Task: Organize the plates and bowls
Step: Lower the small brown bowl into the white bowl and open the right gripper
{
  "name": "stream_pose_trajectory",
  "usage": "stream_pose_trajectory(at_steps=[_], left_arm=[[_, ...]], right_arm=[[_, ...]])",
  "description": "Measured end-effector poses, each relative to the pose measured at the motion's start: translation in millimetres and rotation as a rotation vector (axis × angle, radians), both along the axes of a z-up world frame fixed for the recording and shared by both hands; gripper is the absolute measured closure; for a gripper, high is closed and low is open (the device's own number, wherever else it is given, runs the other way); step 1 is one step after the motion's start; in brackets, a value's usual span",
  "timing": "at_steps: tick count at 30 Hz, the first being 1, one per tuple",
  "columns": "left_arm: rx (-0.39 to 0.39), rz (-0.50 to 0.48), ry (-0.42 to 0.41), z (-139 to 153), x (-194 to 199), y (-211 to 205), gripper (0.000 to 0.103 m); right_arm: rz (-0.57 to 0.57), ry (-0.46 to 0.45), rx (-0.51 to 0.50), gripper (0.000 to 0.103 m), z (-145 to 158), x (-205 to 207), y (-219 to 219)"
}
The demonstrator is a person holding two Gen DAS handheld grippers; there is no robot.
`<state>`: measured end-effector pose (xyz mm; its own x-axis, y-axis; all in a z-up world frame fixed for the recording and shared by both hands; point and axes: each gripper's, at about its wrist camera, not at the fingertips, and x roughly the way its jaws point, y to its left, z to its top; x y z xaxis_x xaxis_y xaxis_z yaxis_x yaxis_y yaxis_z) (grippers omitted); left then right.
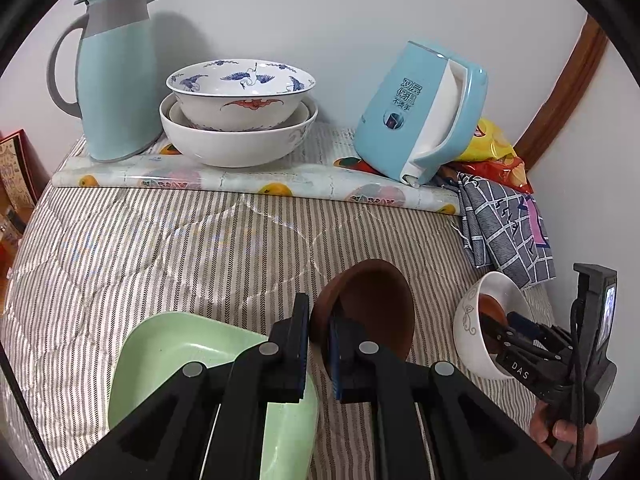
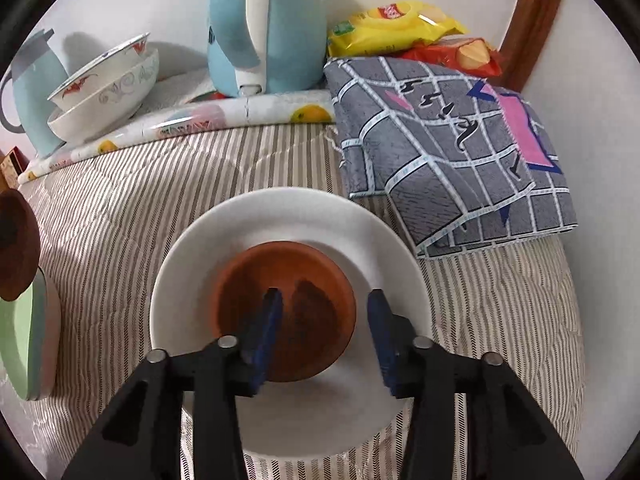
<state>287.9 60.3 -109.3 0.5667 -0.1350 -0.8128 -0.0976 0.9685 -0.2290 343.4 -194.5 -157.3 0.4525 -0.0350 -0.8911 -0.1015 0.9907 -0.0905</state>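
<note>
The left gripper (image 1: 319,344) is clamped on the rim of a brown bowl (image 1: 370,312), lifted beside the green plate (image 1: 168,364). The right gripper (image 2: 324,336), jaws wide, straddles a small brown dish (image 2: 280,280) inside the white bowl (image 2: 280,216). Likely next: nest the brown bowl there. Kettle (image 1: 416,116) and stacked bowls (image 1: 236,120) sit well beyond.
</note>
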Motion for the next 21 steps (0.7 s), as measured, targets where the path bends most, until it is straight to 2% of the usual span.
stream_pose_trajectory(at_steps=[10, 21], left_arm=[[0.002, -0.019, -0.02, 14, -15, -12, 0.094], [-0.007, -0.081, -0.023, 26, -31, -51, 0.094]], right_arm=[[-0.016, -0.069, 0.067, 0.058, 32, -25, -13], [-0.075, -0.164, 0.122, 0.055, 68, -66, -49]])
